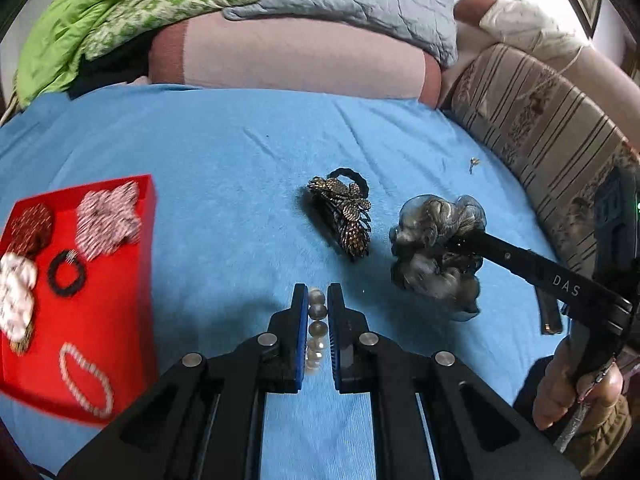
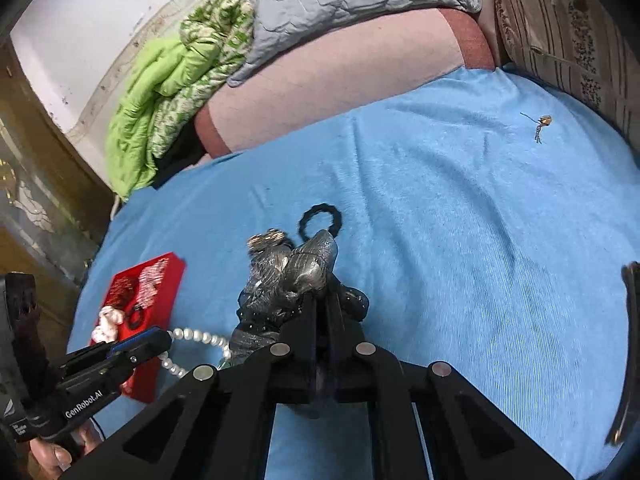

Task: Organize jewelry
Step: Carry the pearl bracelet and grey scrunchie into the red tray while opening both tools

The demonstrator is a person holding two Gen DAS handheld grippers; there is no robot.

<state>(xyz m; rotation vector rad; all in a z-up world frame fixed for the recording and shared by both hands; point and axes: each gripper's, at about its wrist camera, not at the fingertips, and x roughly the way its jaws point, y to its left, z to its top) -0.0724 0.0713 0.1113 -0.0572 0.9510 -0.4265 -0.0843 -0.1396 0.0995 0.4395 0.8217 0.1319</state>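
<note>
**Jewelry on blue bedcover: two pieces in grip**

Red tray [image 1: 132, 280], far left, flat and square-cornered, lying on the blue terry cover [image 1: 224, 168]. Contents: a striped fabric flower [image 1: 107, 220], a dark beaded round piece [image 1: 31, 230], a white fabric flower [image 1: 14, 296], a black ribbed hair ring [image 1: 66, 273] and a thin strand of small pearls [image 1: 86, 380] looped in an oval.

Left gripper [image 1: 318, 300], black with blue pads, clamped on a bracelet of large glossy pearls [image 1: 317, 330]; the beads sit in a line between the pads, just right of the tray. The right wrist view shows what its own camera hides: the rest of the bracelet hanging as a loop [image 2: 196, 340] beyond the fingertips.

Centre: a bronze leaf-shaped clip [image 1: 346, 216], studded, attached to a black elastic, lying free on the cover.

Right gripper [image 2: 320, 300] closed tight on a grey-silver sheer scrunchie [image 1: 438, 248], ruffled and shiny, bunched around the fingertips just right of the clip.

Far right: a small gold earring [image 2: 542, 122], well apart from everything else, sharper in the right wrist view.
</note>
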